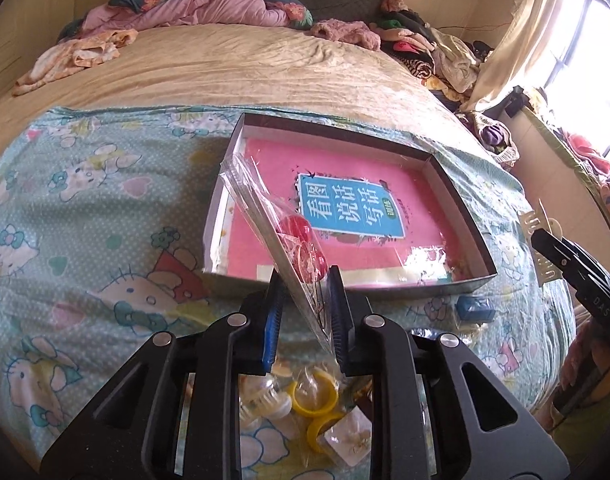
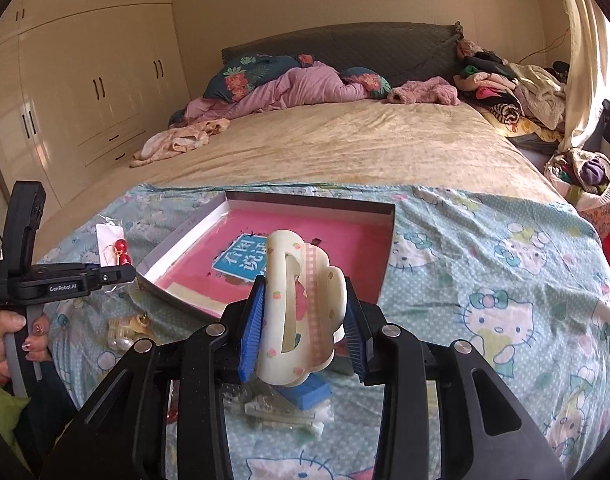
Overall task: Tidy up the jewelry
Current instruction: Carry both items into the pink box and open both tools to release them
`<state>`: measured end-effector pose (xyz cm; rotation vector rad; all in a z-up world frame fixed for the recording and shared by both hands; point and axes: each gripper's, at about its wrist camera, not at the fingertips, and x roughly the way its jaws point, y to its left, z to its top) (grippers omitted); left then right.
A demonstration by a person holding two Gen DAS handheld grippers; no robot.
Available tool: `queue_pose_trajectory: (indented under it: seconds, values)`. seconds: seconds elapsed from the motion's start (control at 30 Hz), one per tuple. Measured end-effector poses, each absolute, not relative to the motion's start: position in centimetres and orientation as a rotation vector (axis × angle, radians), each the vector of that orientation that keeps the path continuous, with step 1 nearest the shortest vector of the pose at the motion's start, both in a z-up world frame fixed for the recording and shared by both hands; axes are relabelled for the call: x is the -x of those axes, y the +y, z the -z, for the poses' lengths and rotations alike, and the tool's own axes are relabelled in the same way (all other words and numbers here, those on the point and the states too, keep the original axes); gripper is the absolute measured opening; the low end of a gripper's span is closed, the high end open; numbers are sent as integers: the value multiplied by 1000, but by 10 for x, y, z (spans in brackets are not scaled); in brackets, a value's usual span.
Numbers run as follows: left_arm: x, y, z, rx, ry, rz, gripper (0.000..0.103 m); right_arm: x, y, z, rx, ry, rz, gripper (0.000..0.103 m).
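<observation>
Left gripper (image 1: 305,304) clamped on earring packet (image 1: 283,224), held tilted over near edge of tray (image 1: 461,196). Packet judged light, floppy, slippery film; stiffer card backing best gripped at edge, red beads left clear. Right gripper (image 2: 305,316) clenched on hair claw (image 2: 301,308), held above tray's near side. Claw judged rigid, smooth, brittle plastic; broad flanks best pinched. More rings (image 1: 313,400) and blue box (image 1: 475,308) left loose near tray. Surface: soft printed sheet (image 2: 485,280) on bed, unstable footing. Wardrobe (image 2: 85,80) seen beyond tray.

one box (image 1: 457,216), one pink book (image 1: 345,184), two yellow rings (image 1: 313,400), one blue eraser (image 1: 476,309), one hair claw (image 2: 301,308)
</observation>
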<state>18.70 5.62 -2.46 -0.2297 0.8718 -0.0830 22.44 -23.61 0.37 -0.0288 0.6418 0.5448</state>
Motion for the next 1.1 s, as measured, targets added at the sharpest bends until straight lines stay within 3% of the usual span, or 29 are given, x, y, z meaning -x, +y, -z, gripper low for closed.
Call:
queue_pose_trajectory:
  seconds: [0.97, 1.07, 1.1]
  values:
    - [-254, 48, 72, 190, 964, 87, 14, -318, -212, 68, 21, 843, -462, 35]
    - [-255, 49, 74, 192, 966, 87, 14, -318, -215, 70, -5, 855, -473, 42]
    - [-255, 49, 74, 192, 966, 88, 14, -316, -215, 69, -7, 846, -471, 54]
